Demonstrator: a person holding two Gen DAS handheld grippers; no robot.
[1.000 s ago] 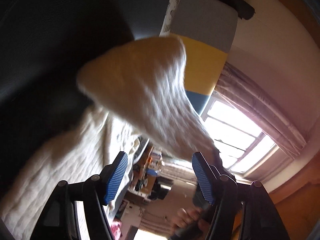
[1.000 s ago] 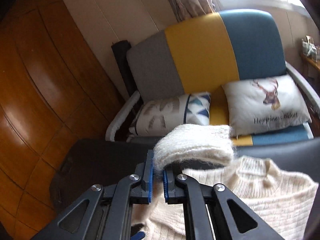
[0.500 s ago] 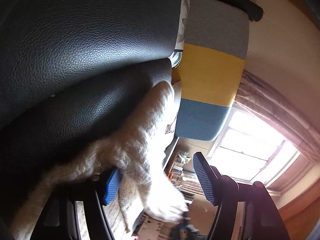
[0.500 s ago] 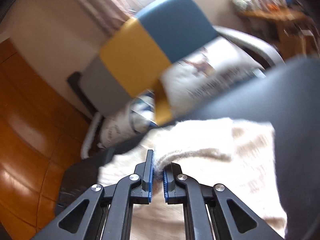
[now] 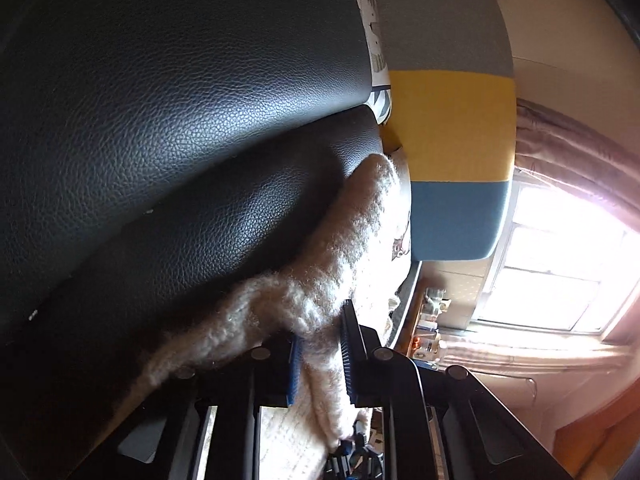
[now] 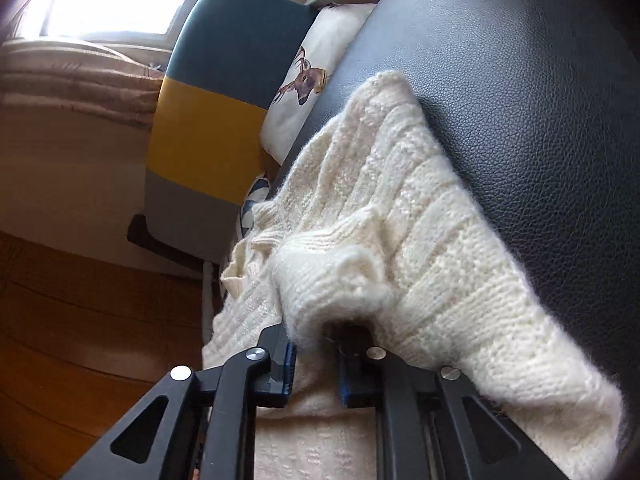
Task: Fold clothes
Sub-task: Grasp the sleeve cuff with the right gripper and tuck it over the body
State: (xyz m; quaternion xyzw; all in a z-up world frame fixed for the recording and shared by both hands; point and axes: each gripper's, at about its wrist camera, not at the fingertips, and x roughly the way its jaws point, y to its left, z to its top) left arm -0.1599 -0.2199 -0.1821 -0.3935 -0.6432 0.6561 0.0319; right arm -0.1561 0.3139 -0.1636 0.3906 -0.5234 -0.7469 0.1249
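While the cream knitted sweater (image 6: pixel 404 216) lies spread across the black leather surface (image 6: pixel 520 92), both grippers have hold of it. Seen from the right wrist, the right gripper (image 6: pixel 316 356) has its blue-padded fingers (image 6: pixel 289 368) drawn near each other with a bunched fold of the fluffy knit pinched between them; the fold bulges up just ahead of the pads and the rest of the garment runs away from it, ribbed and wrinkled, toward the far edge of the leather. Seen from the left wrist, the left gripper (image 5: pixel 320 354) is likewise nearly closed, a thick roll of the sweater (image 5: pixel 320 304) caught between its blue pads (image 5: pixel 347 356), with more knit trailing along the leather surface (image 5: pixel 180 100) toward the sofa. Beyond the leather stands a sofa (image 6: pixel 208 112) whose back is banded in grey, yellow and blue, and a white cushion printed with a deer (image 6: pixel 308 76) rests against it, close to the far corner of the sweater. A second patterned cushion (image 5: pixel 374 44) shows as a thin strip in the left view between the leather and the sofa back. A bright window (image 5: pixel 560 264) with a pale curtain (image 6: pixel 76 80) lights the room, and wooden flooring (image 6: pixel 92 328) fills the lower left of the right view.
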